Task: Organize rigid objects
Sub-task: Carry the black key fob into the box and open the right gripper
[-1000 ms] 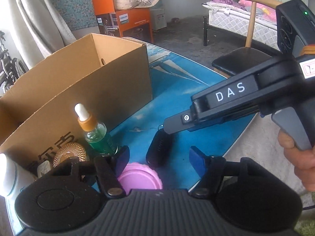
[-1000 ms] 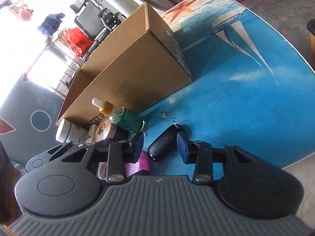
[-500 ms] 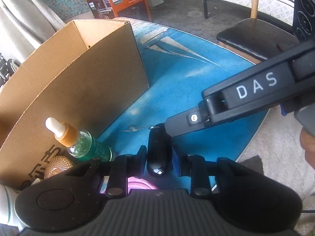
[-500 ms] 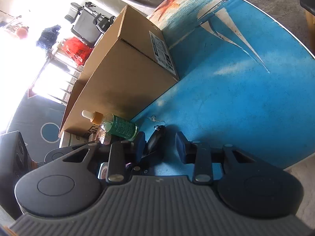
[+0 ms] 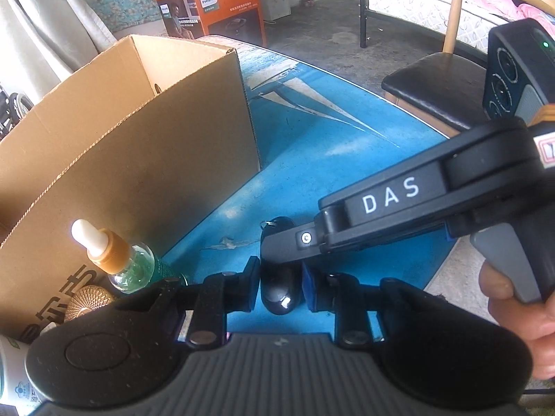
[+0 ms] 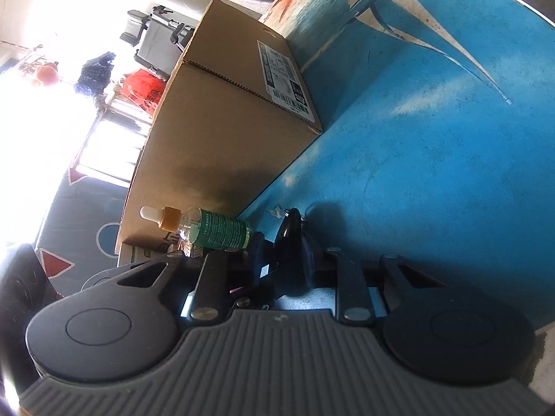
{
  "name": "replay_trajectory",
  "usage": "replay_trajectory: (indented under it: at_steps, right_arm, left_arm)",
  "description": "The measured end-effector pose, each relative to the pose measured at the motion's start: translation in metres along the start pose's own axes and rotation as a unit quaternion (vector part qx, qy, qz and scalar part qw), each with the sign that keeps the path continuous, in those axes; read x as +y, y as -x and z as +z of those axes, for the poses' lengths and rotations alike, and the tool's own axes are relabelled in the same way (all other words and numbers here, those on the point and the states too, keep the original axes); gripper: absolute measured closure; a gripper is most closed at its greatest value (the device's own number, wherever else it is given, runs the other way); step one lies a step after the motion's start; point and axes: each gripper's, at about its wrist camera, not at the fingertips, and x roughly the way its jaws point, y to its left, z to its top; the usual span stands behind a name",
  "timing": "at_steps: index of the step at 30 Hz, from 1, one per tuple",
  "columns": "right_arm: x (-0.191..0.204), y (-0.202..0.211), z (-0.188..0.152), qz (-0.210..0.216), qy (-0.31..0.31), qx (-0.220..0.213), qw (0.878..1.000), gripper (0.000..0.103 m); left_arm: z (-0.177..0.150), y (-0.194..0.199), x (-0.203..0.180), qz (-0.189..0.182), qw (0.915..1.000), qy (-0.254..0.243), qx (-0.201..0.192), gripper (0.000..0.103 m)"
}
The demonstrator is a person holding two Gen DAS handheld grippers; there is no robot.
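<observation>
A: Jaws of your left gripper [image 5: 280, 279] pinched the black key fob [image 5: 277, 294] on the blue counter [image 5: 333, 159], right?
B: Yep, and your right gripper [image 6: 282, 253] had clamped its far end too.

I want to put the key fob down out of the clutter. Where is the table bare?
The blue table is bare right of the cardboard box, out to its round edge, and beyond the key fob. It is crowded at the box's near wall: the green dropper bottle, a gold ribbed lid, and both claws on the fob.
</observation>
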Motion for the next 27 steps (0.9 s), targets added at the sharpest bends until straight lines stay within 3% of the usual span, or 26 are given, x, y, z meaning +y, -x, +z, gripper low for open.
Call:
replay_trajectory:
  at_steps: [9, 13, 18, 23, 27]
  right_arm:
    - [0.020, 0.018, -0.005, 0.002, 0.029, -0.036, 0.999, 0.087]
    - [0.056, 0.039, -0.005, 0.000, 0.088, -0.064, 0.994, 0.087]
    - [0.122, 0.051, 0.009, 0.024, 0.183, -0.084, 0.979, 0.088]
    - [0.189, 0.034, 0.034, 0.050, 0.266, -0.070, 0.960, 0.088]
    - [0.231, -0.004, 0.066, 0.055, 0.295, -0.019, 0.954, 0.088]
  left_arm:
    - [0.003, 0.031, -0.003, 0.003, 0.9992, -0.004, -0.040, 0.079]
    - [0.007, 0.066, 0.000, 0.019, 0.9963, -0.003, -0.084, 0.079]
    - [0.013, 0.113, 0.018, 0.072, 0.9871, 0.006, -0.143, 0.078]
    - [0.025, 0.141, 0.059, 0.120, 0.9781, 0.044, -0.164, 0.078]
    - [0.038, 0.140, 0.106, 0.117, 0.9776, 0.094, -0.147, 0.078]
